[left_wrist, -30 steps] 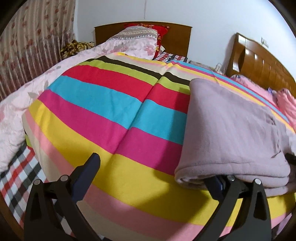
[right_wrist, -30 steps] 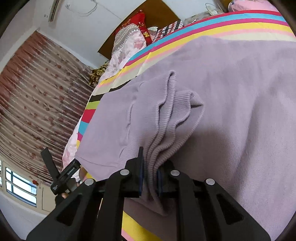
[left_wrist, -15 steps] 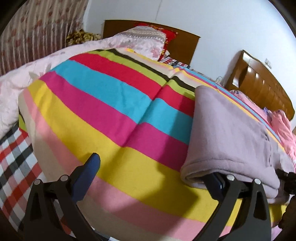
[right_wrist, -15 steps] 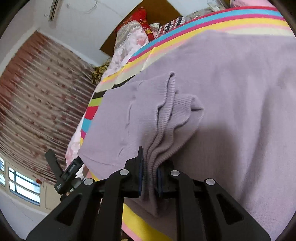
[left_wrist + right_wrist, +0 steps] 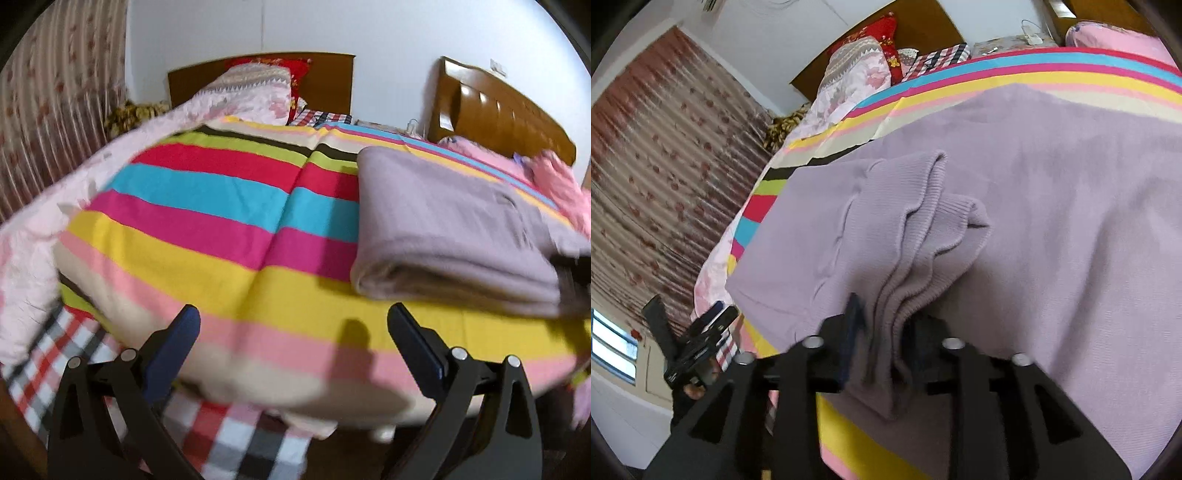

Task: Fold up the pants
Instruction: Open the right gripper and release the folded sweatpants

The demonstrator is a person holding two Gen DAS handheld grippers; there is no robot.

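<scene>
Lilac knit pants (image 5: 454,229) lie folded in a thick stack on the right half of a striped bedcover (image 5: 207,206), as seen from the left wrist view. The stack's rounded fold faces the near edge of the bed. The left gripper (image 5: 291,332) hangs off the near edge with its jaws spread wide and nothing between them; both fingers are clear of the fabric. A checked sheet (image 5: 236,435) shows below the cover at near left. A floral pillow (image 5: 255,92) and a wooden headboard (image 5: 332,81) stand at the far end, and a second headboard (image 5: 509,114) lies far right. This view is somewhat blurred.

From the right wrist view, the pants (image 5: 1052,206) fill most of the frame. The ribbed cuffs (image 5: 934,243) are bunched in layers and droop between the fingers of the right gripper (image 5: 886,325). Its jaws have just been opening; the cuff bundle sits between them, and the pads appear to have let go of it, though blur makes contact hard to judge. A patterned curtain (image 5: 665,177) covers the left wall. The other gripper (image 5: 698,339) shows small at near left, off the bed edge.
</scene>
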